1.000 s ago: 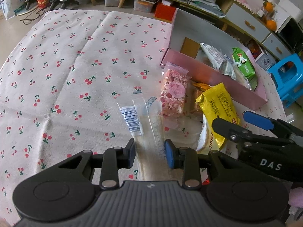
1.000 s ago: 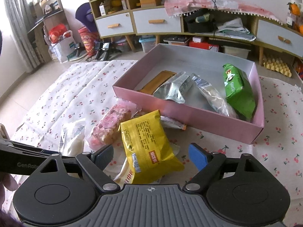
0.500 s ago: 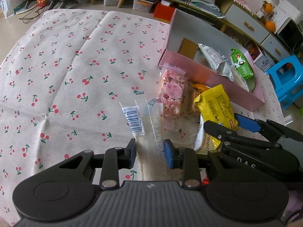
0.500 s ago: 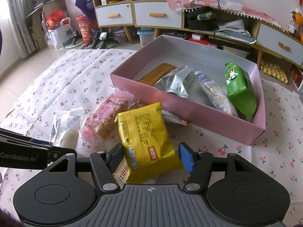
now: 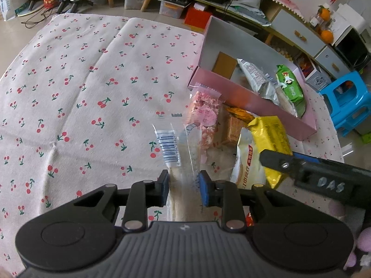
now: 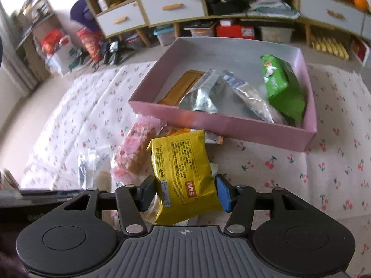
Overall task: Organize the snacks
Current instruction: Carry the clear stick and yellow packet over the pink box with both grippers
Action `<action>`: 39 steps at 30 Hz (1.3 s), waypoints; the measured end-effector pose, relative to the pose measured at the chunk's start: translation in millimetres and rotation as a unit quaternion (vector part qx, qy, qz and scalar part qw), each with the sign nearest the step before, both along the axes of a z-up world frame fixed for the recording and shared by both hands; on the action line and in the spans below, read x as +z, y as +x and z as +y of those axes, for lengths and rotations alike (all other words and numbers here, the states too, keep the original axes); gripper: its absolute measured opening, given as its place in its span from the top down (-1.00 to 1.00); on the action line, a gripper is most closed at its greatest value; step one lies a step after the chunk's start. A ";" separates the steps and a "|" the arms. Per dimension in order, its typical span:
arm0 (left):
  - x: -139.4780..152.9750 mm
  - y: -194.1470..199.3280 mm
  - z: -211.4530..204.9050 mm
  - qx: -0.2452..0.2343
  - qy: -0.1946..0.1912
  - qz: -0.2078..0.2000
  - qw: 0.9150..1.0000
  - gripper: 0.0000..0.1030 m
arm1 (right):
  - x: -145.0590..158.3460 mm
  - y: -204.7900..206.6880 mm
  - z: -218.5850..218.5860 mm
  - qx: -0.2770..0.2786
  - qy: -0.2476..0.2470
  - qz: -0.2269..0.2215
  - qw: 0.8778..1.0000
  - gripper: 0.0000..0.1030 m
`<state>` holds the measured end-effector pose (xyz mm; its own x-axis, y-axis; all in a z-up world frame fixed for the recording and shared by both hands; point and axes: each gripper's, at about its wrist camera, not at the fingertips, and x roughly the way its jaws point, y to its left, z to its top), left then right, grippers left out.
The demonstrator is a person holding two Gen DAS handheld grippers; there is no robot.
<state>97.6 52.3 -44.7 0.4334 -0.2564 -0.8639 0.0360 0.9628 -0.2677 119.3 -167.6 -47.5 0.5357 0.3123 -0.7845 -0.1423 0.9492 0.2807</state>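
Note:
My left gripper (image 5: 183, 190) is shut on a clear packet (image 5: 178, 162) with a barcode strip, which lies on the cherry-print cloth (image 5: 92, 81). My right gripper (image 6: 185, 193) holds a yellow snack packet (image 6: 183, 166); its jaws are closing and both pads press on the packet's sides. In the left wrist view the right gripper's fingers (image 5: 273, 159) reach in from the right over the same yellow packet (image 5: 271, 134). A pink snack packet (image 6: 132, 155) lies just left of it. Beyond stands the pink box (image 6: 220, 122), holding a green packet (image 6: 280, 85), silver packets (image 6: 201, 95) and a brown one (image 6: 183, 85).
A cream packet (image 5: 245, 169) and an orange wafer packet (image 5: 234, 127) lie under and beside the yellow one. A blue stool (image 5: 347, 106) stands off the cloth's right edge. Low cabinets with drawers (image 6: 162, 9) and floor clutter line the far side.
The right gripper's jaws have come in from wide apart onto the yellow packet, and its view has rolled a little. The left gripper has stayed put on the clear packet.

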 end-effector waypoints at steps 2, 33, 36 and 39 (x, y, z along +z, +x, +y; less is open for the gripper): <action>1.0 0.0 -0.6 0.000 -0.003 -0.001 1.000 0.55 | 3.9 -0.9 -8.5 -0.013 0.018 0.005 1.000 -0.05; 41.2 49.8 -36.2 -0.004 -0.047 -0.067 0.997 0.57 | 27.6 13.4 -79.3 -0.120 0.091 -0.015 0.988 -0.05; 45.9 71.1 -45.5 -0.011 -0.046 -0.063 0.997 0.57 | 30.8 28.2 -71.9 -0.108 0.074 -0.016 0.991 -0.05; 53.4 88.9 -55.0 -0.017 -0.033 -0.074 0.997 0.57 | 33.3 43.5 -72.4 -0.112 0.095 -0.020 0.989 -0.05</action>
